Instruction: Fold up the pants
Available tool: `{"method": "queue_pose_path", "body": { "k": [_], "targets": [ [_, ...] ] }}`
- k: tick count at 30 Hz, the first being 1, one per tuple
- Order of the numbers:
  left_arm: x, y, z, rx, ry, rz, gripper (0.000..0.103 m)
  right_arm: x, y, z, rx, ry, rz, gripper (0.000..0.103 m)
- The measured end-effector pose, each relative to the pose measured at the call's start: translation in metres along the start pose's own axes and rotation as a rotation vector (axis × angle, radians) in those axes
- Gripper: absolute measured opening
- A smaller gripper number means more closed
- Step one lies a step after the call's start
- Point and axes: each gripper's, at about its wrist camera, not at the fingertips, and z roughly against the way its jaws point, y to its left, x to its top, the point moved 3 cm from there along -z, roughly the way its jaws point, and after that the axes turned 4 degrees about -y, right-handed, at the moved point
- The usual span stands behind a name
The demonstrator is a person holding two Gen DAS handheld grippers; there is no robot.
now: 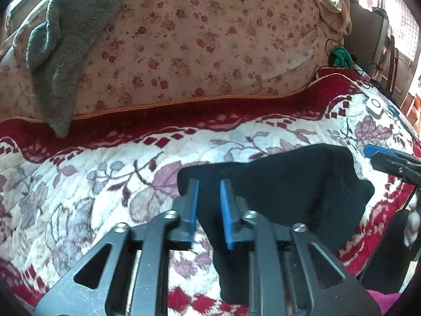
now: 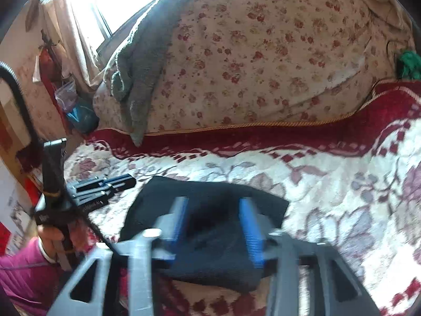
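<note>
The black pants (image 1: 284,189) lie folded into a compact bundle on the floral bed cover (image 1: 92,184); they also show in the right wrist view (image 2: 210,237). My left gripper (image 1: 209,184) is open and empty, its blue pads just above the left edge of the bundle. It also shows in the right wrist view (image 2: 115,181) at the left, held by a hand. My right gripper (image 2: 214,205) is open and empty above the middle of the bundle, blurred. Its tip shows in the left wrist view (image 1: 379,155) at the right edge.
A rose-print quilt (image 1: 210,39) is piled behind, with a grey towel (image 1: 63,42) draped over it. A white round-button device (image 1: 375,105) and a green bundle (image 1: 340,56) lie at the far right. Cluttered wall and window stand to the left in the right wrist view.
</note>
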Motion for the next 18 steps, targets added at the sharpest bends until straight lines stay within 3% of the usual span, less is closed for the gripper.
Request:
{"method": "queue_pose_path", "body": {
  "k": [2, 9, 13, 18],
  "targets": [
    [-0.006, -0.002, 0.003, -0.011, -0.004, 0.030, 0.049, -0.006, 0.001, -0.005, -0.005, 0.023, -0.001, 0.057],
    [-0.016, -0.005, 0.003, 0.016, 0.004, 0.076, 0.050, -0.019, -0.015, -0.014, -0.063, 0.065, -0.031, 0.057],
    [-0.021, -0.005, -0.003, 0.011, 0.027, 0.107, 0.051, -0.022, -0.028, -0.017, -0.106, 0.081, -0.041, 0.070],
    [-0.025, -0.004, -0.009, 0.005, 0.042, 0.137, 0.051, -0.029, -0.040, -0.024, -0.085, 0.105, -0.092, 0.070]
  ]
}}
